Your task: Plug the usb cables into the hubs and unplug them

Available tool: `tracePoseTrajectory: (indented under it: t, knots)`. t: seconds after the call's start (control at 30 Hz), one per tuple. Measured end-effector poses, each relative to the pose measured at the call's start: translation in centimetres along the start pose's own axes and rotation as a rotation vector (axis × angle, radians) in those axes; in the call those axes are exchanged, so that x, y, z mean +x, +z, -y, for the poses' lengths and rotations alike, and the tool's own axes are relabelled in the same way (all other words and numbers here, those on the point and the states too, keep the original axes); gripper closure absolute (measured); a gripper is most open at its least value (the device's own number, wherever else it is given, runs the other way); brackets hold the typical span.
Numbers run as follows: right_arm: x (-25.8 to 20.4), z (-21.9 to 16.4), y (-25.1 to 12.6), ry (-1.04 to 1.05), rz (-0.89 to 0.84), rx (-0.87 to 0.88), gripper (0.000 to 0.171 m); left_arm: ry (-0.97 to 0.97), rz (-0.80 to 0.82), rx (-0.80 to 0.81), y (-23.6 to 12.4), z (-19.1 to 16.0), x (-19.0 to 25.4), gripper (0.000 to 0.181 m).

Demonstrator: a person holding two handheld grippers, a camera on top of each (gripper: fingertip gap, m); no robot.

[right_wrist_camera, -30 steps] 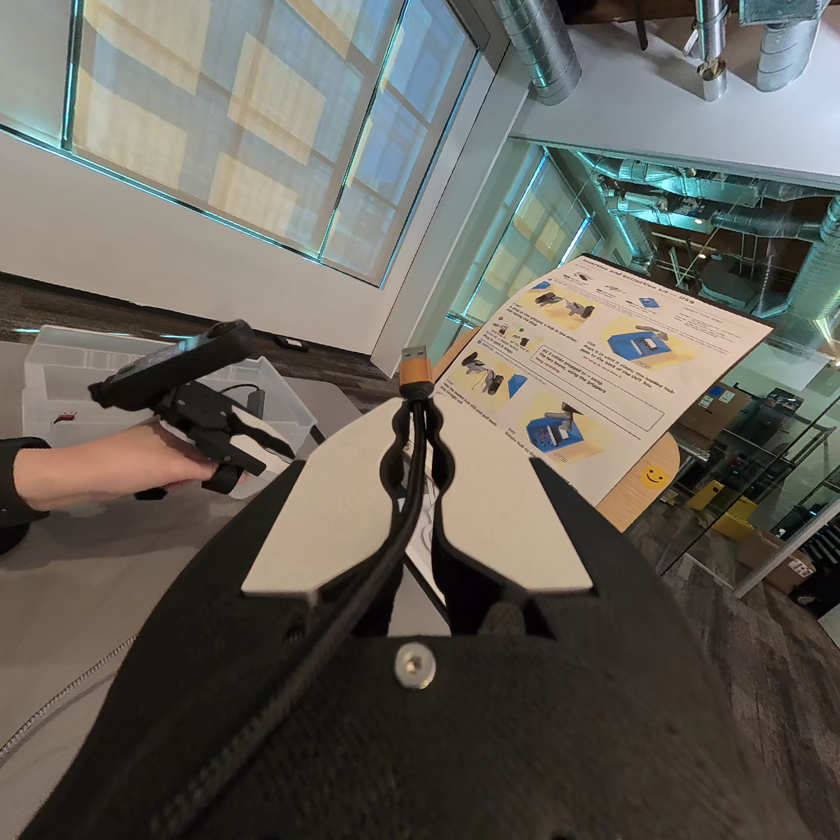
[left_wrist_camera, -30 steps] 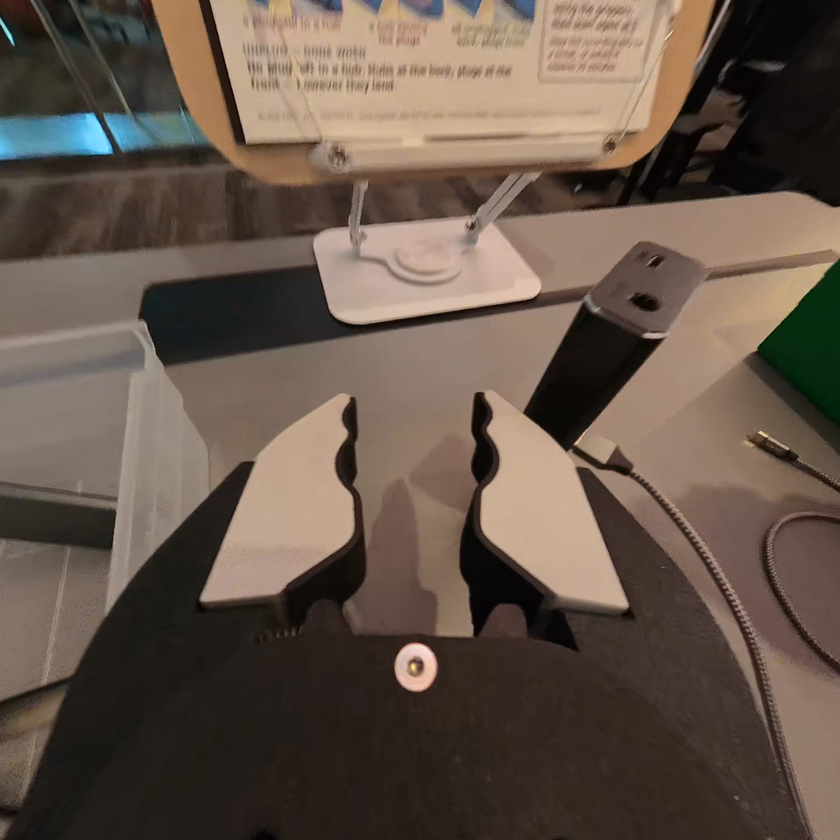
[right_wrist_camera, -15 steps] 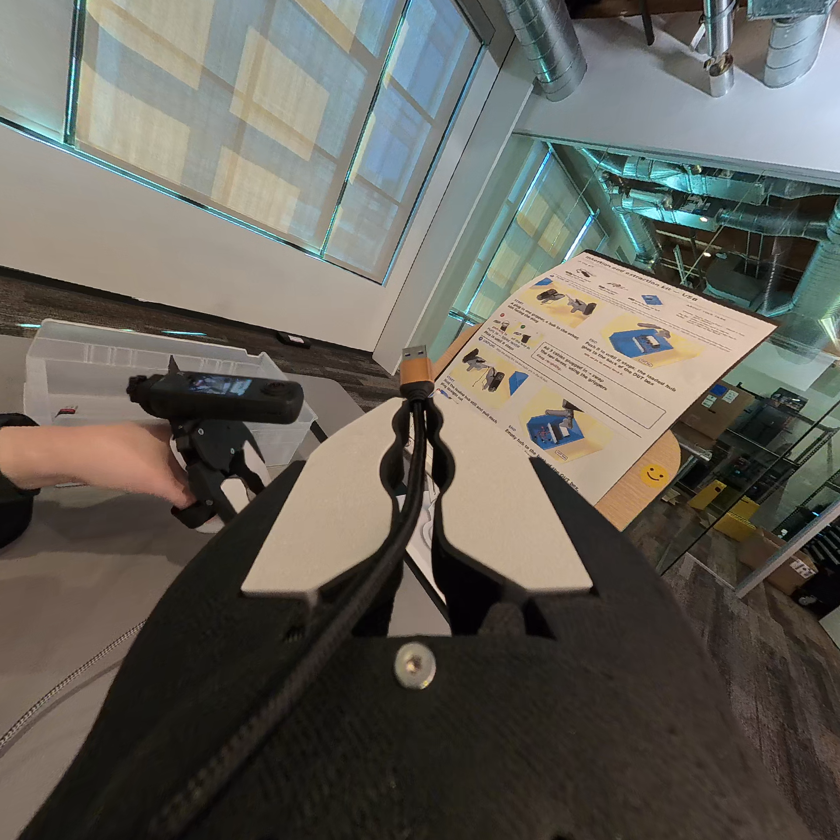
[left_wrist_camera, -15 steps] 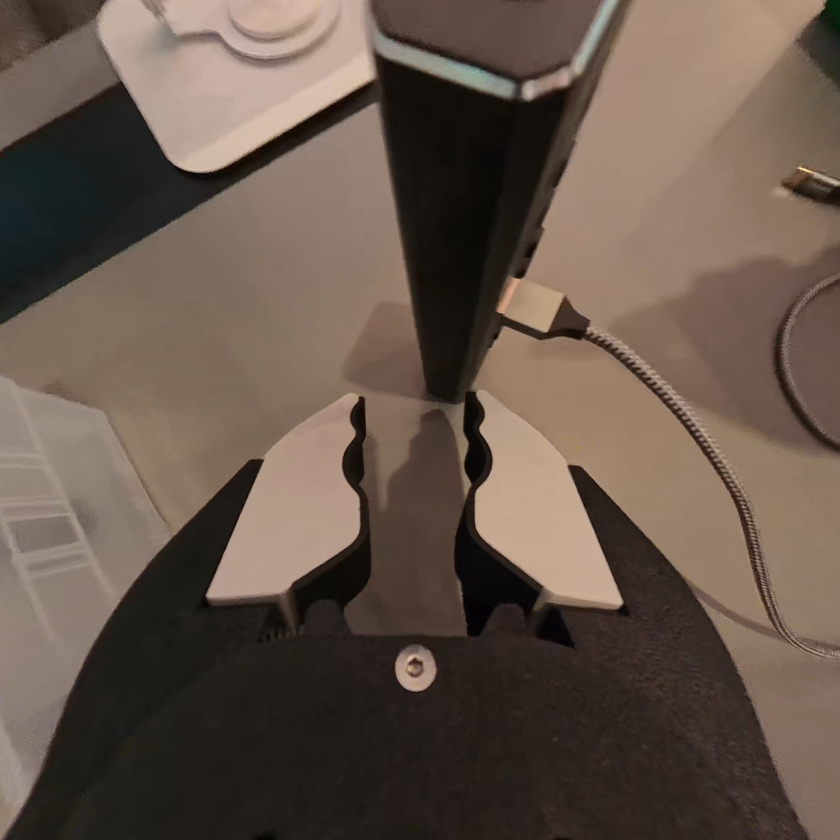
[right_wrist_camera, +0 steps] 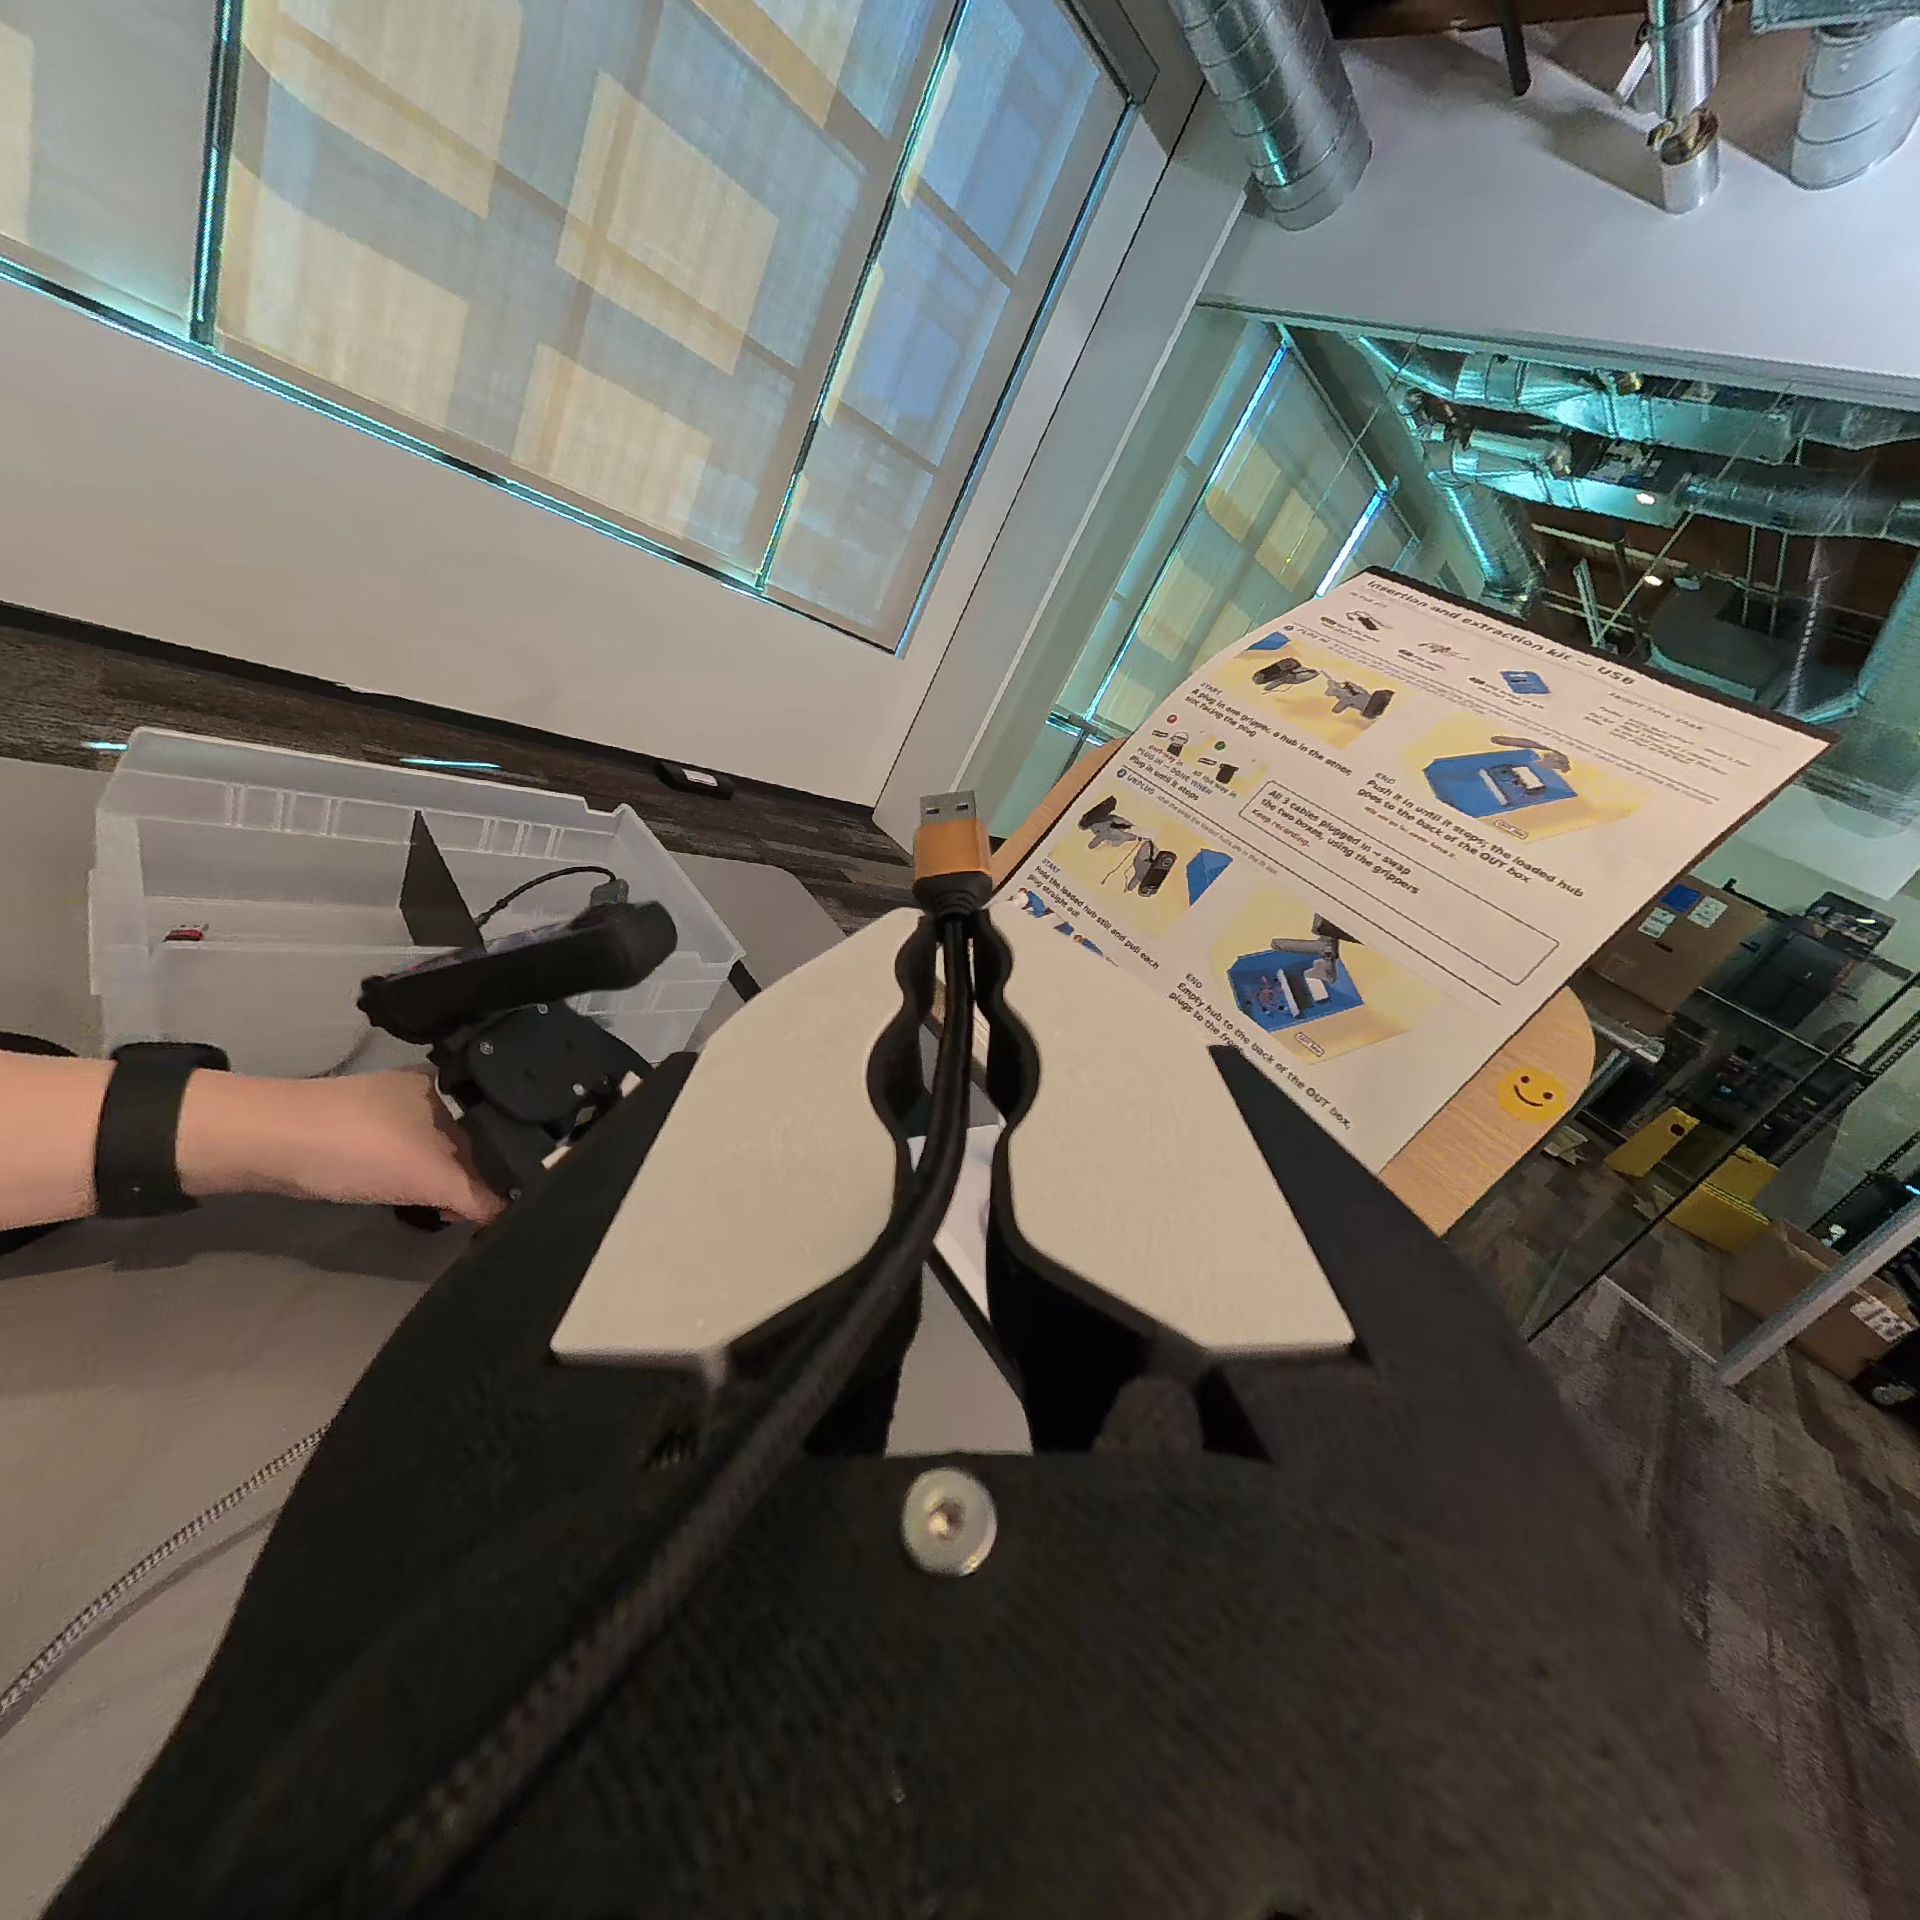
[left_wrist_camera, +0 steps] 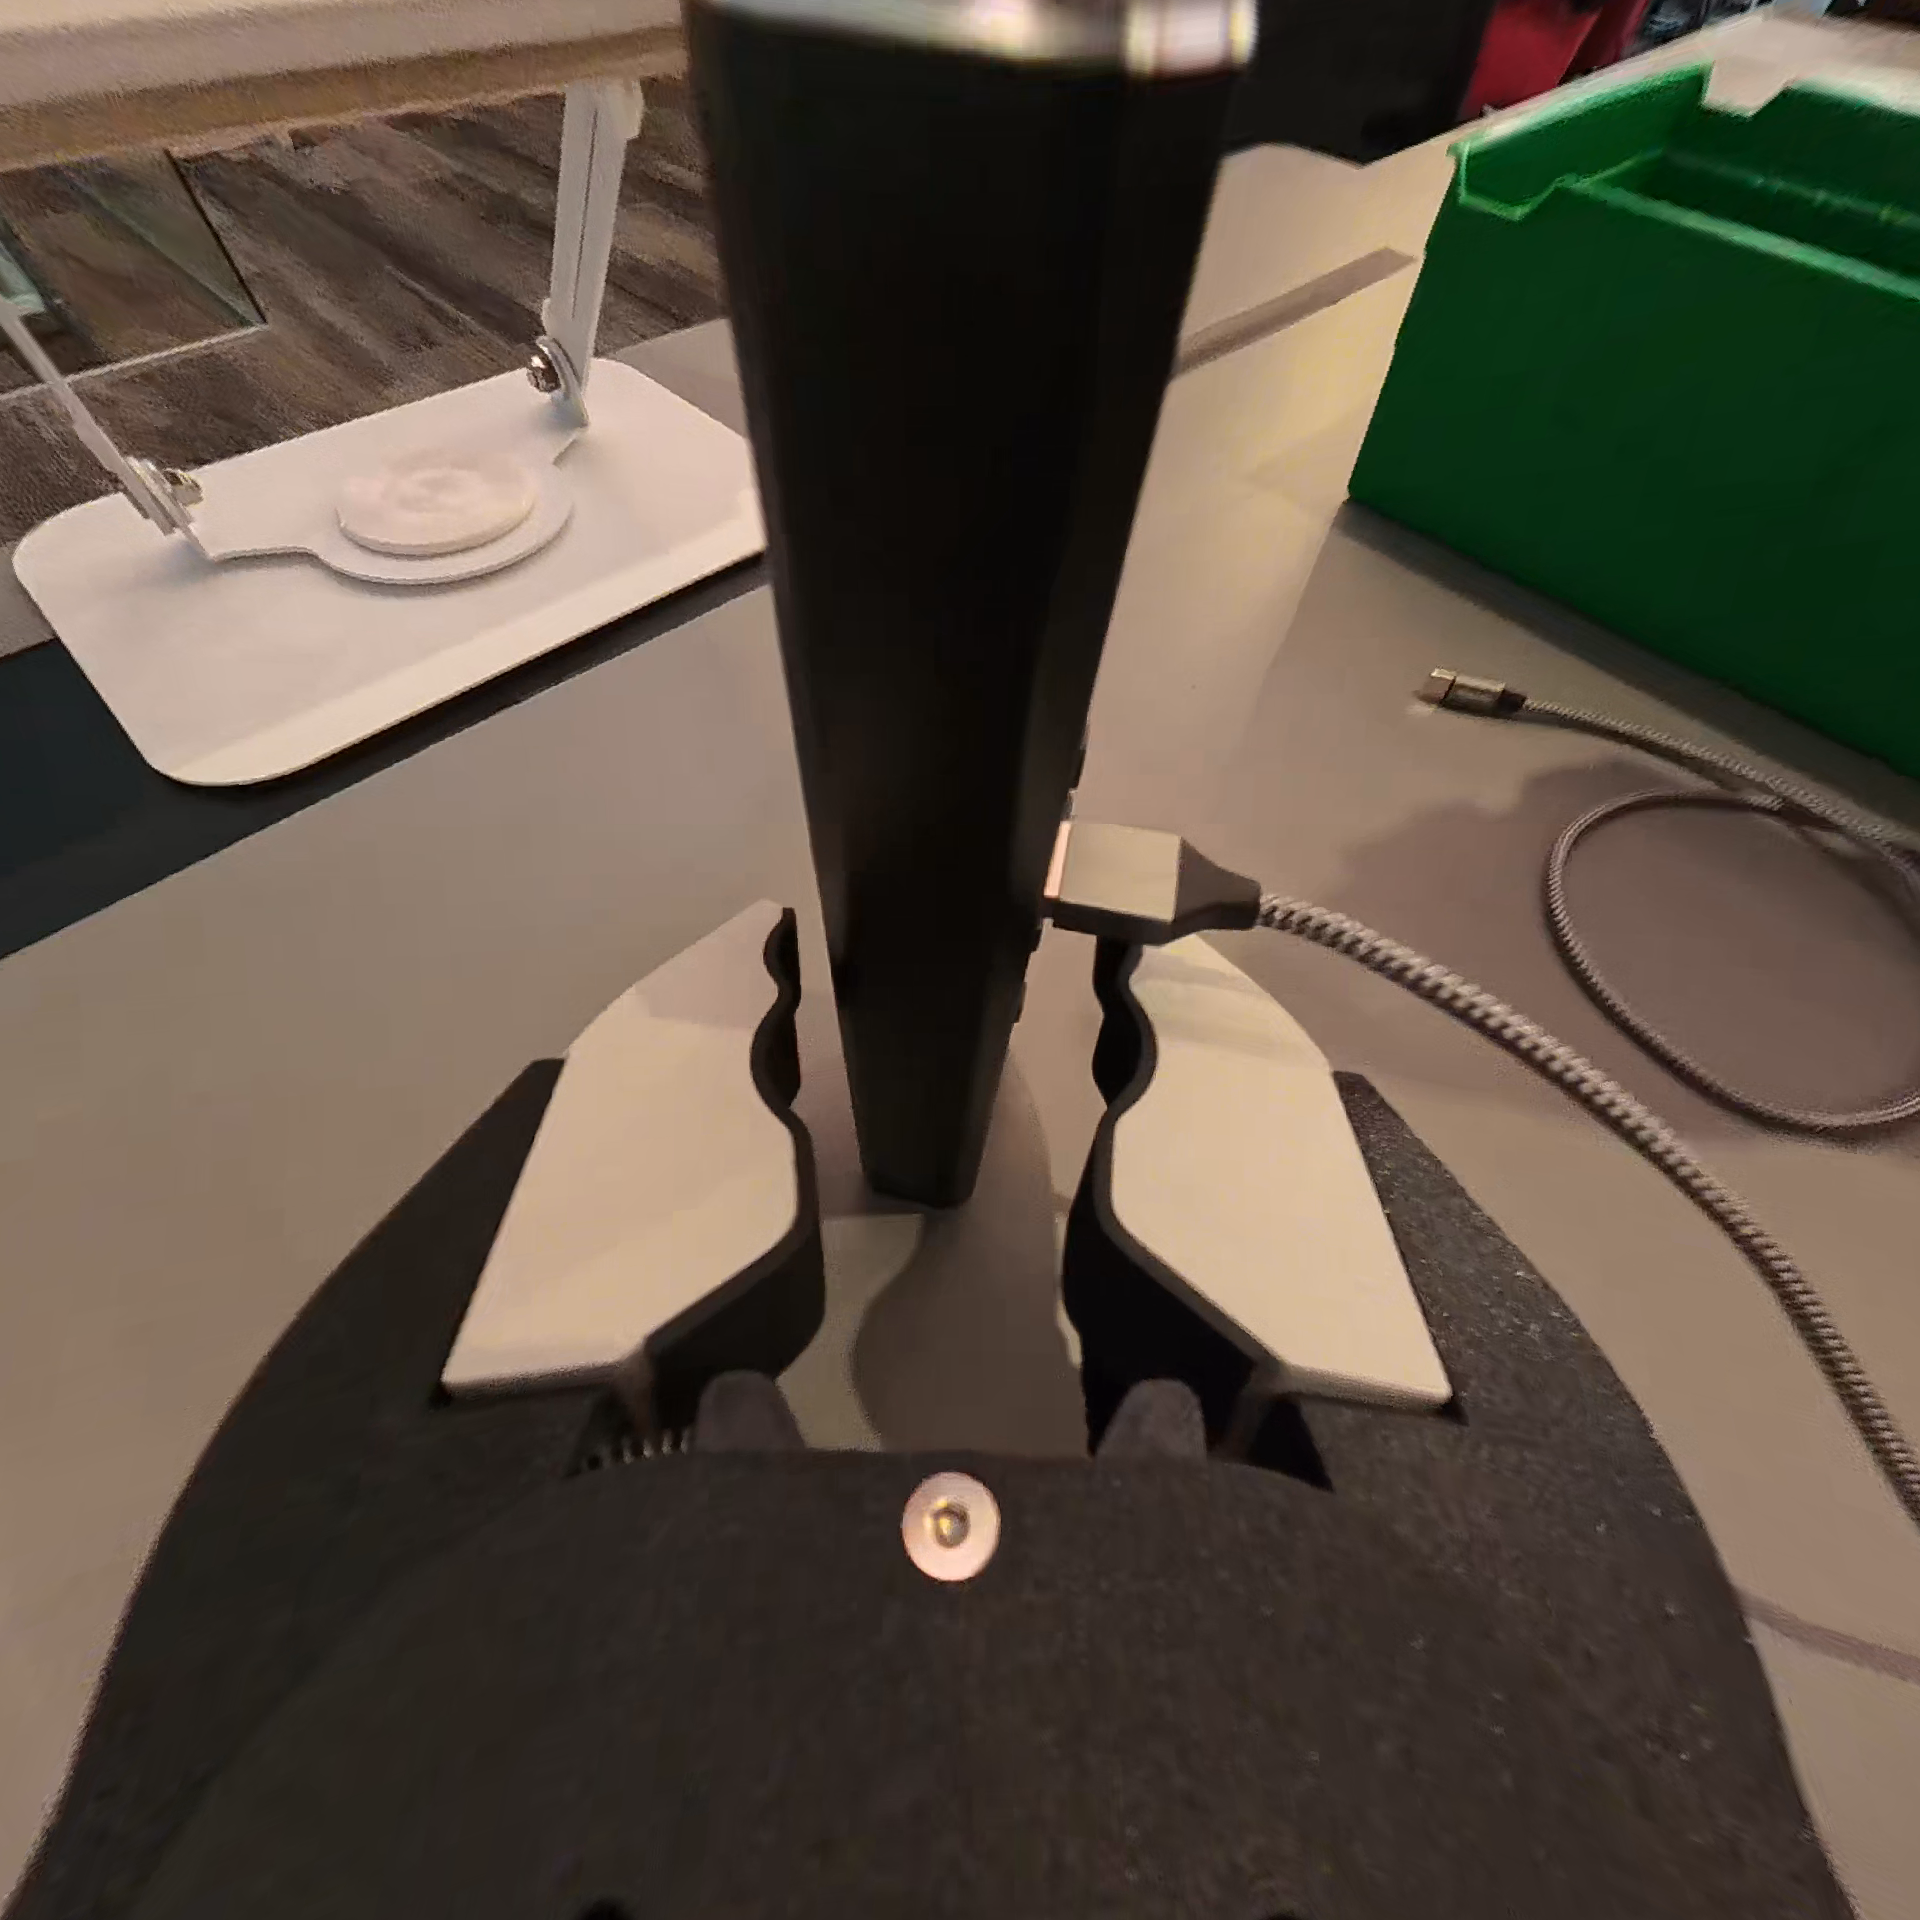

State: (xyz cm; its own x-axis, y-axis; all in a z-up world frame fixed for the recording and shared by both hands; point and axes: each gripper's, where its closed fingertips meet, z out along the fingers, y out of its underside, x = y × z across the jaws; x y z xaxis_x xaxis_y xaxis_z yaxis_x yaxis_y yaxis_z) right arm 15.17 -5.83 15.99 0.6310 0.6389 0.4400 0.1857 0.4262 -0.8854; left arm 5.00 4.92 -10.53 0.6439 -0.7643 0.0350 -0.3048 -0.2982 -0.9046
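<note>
A tall black hub [left_wrist_camera: 956, 520] stands upright on the grey table [left_wrist_camera: 416, 935]. A grey braided cable's plug [left_wrist_camera: 1117, 883] sits in a port on its right side. My left gripper [left_wrist_camera: 945, 930] is open, with a finger on each side of the hub's lower part. The left finger is close against the hub and the right finger stands a little apart under the plug. My right gripper [right_wrist_camera: 951, 925] is shut on a black cable just behind its orange USB plug [right_wrist_camera: 948, 842], held up in the air. The left gripper also shows in the right wrist view [right_wrist_camera: 520, 1039], held by a hand.
A green box [left_wrist_camera: 1662, 416] stands at the right. A loose grey cable end [left_wrist_camera: 1465, 691] and its loop lie in front of the box. A white stand base [left_wrist_camera: 364, 582] holds an instruction board [right_wrist_camera: 1403, 831]. A clear plastic bin [right_wrist_camera: 312, 862] sits at the left. My right fingertips sit around 30 cm from my left ones.
My left gripper has moved forward and lower, opened wider, and now straddles the hub's base. My right gripper has stayed nearly still with the orange plug.
</note>
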Motion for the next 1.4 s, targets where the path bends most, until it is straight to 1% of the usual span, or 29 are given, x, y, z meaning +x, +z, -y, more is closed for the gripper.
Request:
tracePoseTrajectory:
  t: [0.03,0.07,0.13,0.2,0.3,0.33,0.4,0.47,0.57,0.6,0.63,0.67,0.7,0.73,0.83,0.9,0.97,1.03,1.13,1.2,1.3,1.37,1.4]
  knots:
    - [-0.1,-0.1,0.1,0.003,0.003,-0.001,0.164,0.019,0.007,-0.016,0.3,-0.4,-0.2,0.127]
    - [-0.1,-0.1,0.2,0.004,0.006,-0.002,0.164,0.033,0.003,-0.036,0.6,-0.8,-0.2,0.122]
    - [-0.3,-0.3,0.4,0.002,0.010,-0.007,0.164,0.037,0.018,-0.084,1.0,-1.5,-0.4,0.124]
    - [-0.4,-0.5,0.5,0.001,0.015,-0.013,0.164,0.050,0.003,-0.057,1.2,-1.0,-0.2,0.128]
    - [-0.5,-0.8,0.7,0.001,0.019,-0.023,0.163,0.038,-0.005,-0.076,1.4,-1.2,-0.4,0.126]
    - [-0.5,-0.9,0.7,0.003,0.020,-0.024,0.164,0.032,-0.008,-0.078,1.5,-1.2,-0.4,0.129]
    - [-0.4,-1.0,0.8,0.007,0.020,-0.027,0.164,0.043,-0.040,-0.076,1.4,-1.2,0.0,0.146]
    - [-0.4,-1.2,0.9,0.016,0.023,-0.028,0.164,0.043,-0.043,-0.077,1.5,-1.2,0.0,0.148]
    - [-0.5,-1.5,1.1,0.026,0.028,-0.032,0.164,0.024,-0.048,-0.074,1.6,-1.1,-0.1,0.148]
    - [-0.5,-1.6,1.2,0.028,0.030,-0.035,0.164,0.021,-0.026,-0.071,1.7,-1.0,-0.4,0.142]
    - [-0.5,-1.8,1.2,0.029,0.031,-0.038,0.164,0.018,-0.005,-0.073,1.7,-1.0,-0.7,0.131]
    - [-0.5,-1.9,1.3,0.031,0.031,-0.040,0.164,0.017,-0.007,-0.082,1.8,-1.1,-0.6,0.132]
    - [-0.4,-2.0,1.3,0.034,0.032,-0.042,0.164,0.026,-0.051,-0.086,1.9,-1.1,0.0,0.144]
    - [-0.4,-2.1,1.4,0.040,0.034,-0.043,0.164,0.028,-0.063,-0.087,1.9,-1.1,0.2,0.151]
    - [-0.2,-2.5,1.5,0.083,0.038,-0.037,0.164,0.031,-0.043,-0.090,1.9,-1.1,0.0,0.151]
    - [0.1,-2.9,1.7,0.161,0.052,-0.023,0.164,0.021,-0.043,-0.090,1.7,-0.9,0.0,0.151]
    - [0.4,-3.3,1.8,0.271,0.073,-0.002,0.164,-0.005,-0.065,-0.065,1.2,0.2,0.5,0.151]
    - [0.6,-3.5,1.9,0.370,0.100,0.022,0.164,-0.025,-0.095,-0.025,0.3,2.1,1.3,0.152]
    - [1.0,-3.6,1.8,0.471,0.118,0.048,0.164,0.018,-0.095,-0.037,-1.3,5.3,2.3,0.152]
    - [1.5,-3.4,1.6,0.504,0.109,0.063,0.164,0.078,-0.072,-0.022,-2.1,8.2,2.9,0.152]
    - [2.1,-3.2,1.3,0.503,0.069,0.063,0.164,0.055,-0.124,-0.030,-2.4,11.4,4.0,0.151]
    - [2.0,-3.1,1.4,0.491,0.043,0.044,0.164,0.025,-0.121,-0.008,-2.5,12.0,3.9,0.151]
    - [1.8,-3.2,1.6,0.476,0.029,0.026,0.164,0.015,-0.124,-0.003,-2.4,11.8,3.9,0.151]
